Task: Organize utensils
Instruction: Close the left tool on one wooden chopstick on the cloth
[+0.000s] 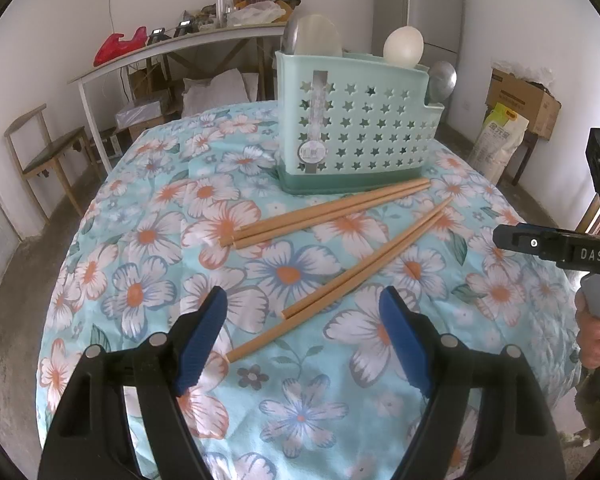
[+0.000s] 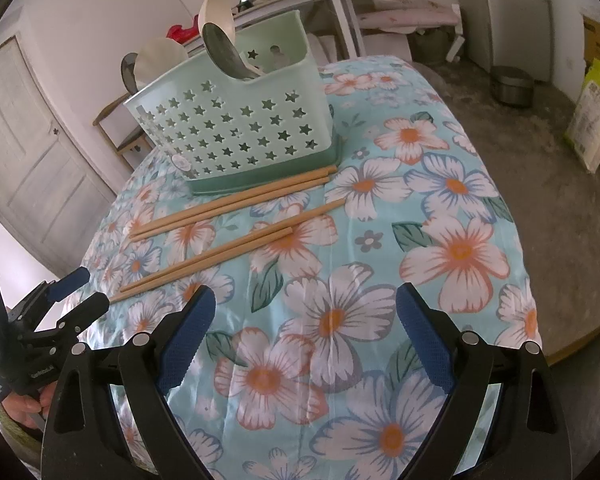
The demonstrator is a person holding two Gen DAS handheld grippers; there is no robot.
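Wooden chopsticks: two pairs lie flat on the counter in front of the caddy.
Far pair (image 1: 326, 212): side by side, touching each other, just beside the caddy's base.
Near pair (image 1: 340, 280): close together, staggered lengthwise, angled toward the left tool.
Caddy (image 1: 356, 120): mint-green plastic with star cut-outs, upright at the far side of the counter.
Caddy contents: white spoon (image 1: 403, 46) and metal spoon (image 1: 442, 80) standing bowl-up in separate compartments.
Counter (image 1: 140, 240): covered by a light-blue floral cloth.
Left tool (image 1: 302, 332): released, blue pads wide apart, hovering over the near pair's closest ends, gripping nothing.
Right tool (image 2: 304, 332): released, pads wide apart above bare cloth, beside the near pair, empty.
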